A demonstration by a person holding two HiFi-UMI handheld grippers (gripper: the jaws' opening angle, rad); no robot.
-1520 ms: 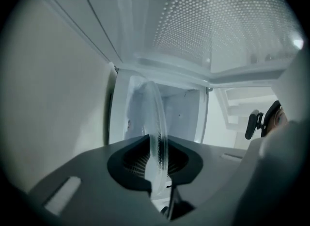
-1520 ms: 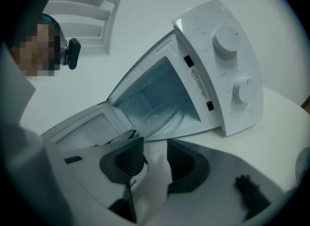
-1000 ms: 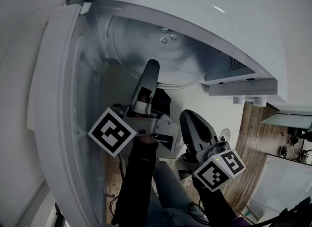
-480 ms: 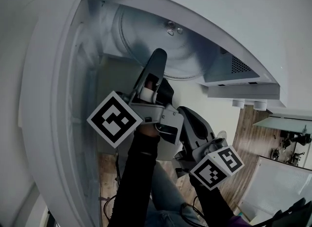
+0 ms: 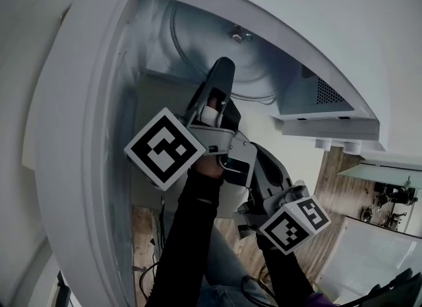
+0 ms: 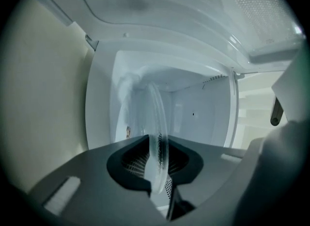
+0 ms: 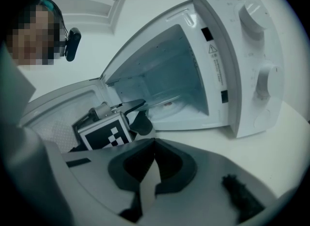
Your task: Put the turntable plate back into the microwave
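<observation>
Inside the microwave, the left tool grips the turntable plate.

The left gripper reaches forward, roughly level, on a dark-sleeved arm, with its jaws clamped on the rim of the plate. The right gripper sits lower and to the right, tilted downward. Its jaws are pressed together with nothing between them.
</observation>
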